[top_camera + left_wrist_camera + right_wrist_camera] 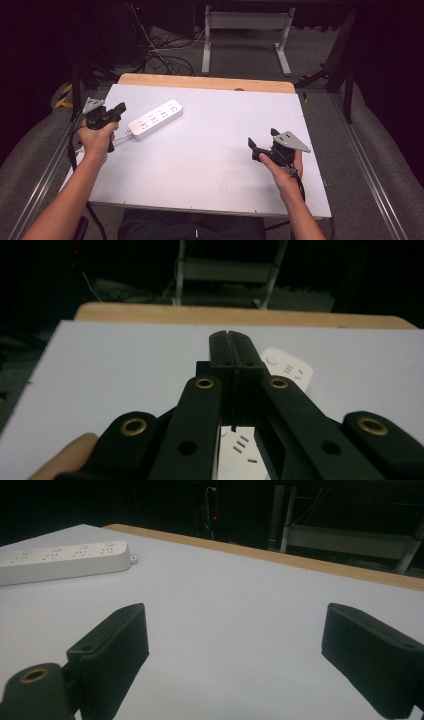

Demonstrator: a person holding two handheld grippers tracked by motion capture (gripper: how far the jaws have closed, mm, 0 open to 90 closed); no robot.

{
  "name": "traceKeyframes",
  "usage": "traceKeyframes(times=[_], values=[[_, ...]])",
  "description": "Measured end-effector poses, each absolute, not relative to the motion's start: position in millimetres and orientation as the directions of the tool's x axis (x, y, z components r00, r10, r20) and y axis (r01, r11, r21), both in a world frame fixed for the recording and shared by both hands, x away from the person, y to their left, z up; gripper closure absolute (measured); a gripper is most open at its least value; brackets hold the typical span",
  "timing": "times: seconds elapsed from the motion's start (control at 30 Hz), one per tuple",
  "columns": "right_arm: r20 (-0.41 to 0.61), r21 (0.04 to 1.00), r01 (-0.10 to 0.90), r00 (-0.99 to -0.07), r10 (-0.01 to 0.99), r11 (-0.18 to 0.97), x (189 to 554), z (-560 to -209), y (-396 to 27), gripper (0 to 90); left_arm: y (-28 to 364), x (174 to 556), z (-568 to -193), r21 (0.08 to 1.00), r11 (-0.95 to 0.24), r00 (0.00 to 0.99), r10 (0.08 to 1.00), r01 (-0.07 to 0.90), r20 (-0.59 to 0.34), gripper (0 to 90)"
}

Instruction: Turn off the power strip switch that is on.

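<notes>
A white power strip (155,119) lies aslant on the white table top (210,150), at the left toward the back. My left gripper (120,107) hovers just left of the strip's near end, jaws pressed together with nothing between them. In the left gripper view the shut jaws (231,347) point over the power strip (287,369), which passes beneath them. My right gripper (261,138) is held over the right part of the table, jaws wide apart and empty. The right gripper view has the power strip (65,560) far off at upper left, beyond the open gripper (240,650).
A wooden strip (205,82) edges the table's far side. Beyond it stand a white metal frame (245,35) and tangled cables (165,55) on the dark floor. A metal rail (370,175) runs along the table's right side.
</notes>
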State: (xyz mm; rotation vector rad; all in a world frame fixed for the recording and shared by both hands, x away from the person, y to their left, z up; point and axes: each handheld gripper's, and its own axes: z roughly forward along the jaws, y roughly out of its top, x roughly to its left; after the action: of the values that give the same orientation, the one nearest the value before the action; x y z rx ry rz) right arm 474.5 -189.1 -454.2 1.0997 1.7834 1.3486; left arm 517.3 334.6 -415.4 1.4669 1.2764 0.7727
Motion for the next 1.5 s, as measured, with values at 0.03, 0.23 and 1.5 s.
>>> traceKeyframes(times=[0.03, 0.23, 1.5], values=[[-0.004, 0.963, 0.240, -0.446, 0.895, 0.124, 474.5, -454.2, -189.1, 12.1, 334.6, 517.3, -415.4, 0.945, 0.059, 0.238, 0.961, 0.321, -0.141, 90.0], [-0.003, 0.962, 0.243, -0.447, 0.895, 0.125, 474.1, -454.5, -189.1, 12.1, 346.4, 479.7, -414.2, 0.977, 0.106, 0.184, 0.973, 0.183, -0.140, 90.0], [-0.019, 0.961, 0.239, -0.453, 0.891, 0.142, 469.0, -455.4, -188.9, 12.7, 335.9, 449.2, -426.1, 0.974, -0.003, 0.228, 0.972, 0.229, -0.050, 8.0]])
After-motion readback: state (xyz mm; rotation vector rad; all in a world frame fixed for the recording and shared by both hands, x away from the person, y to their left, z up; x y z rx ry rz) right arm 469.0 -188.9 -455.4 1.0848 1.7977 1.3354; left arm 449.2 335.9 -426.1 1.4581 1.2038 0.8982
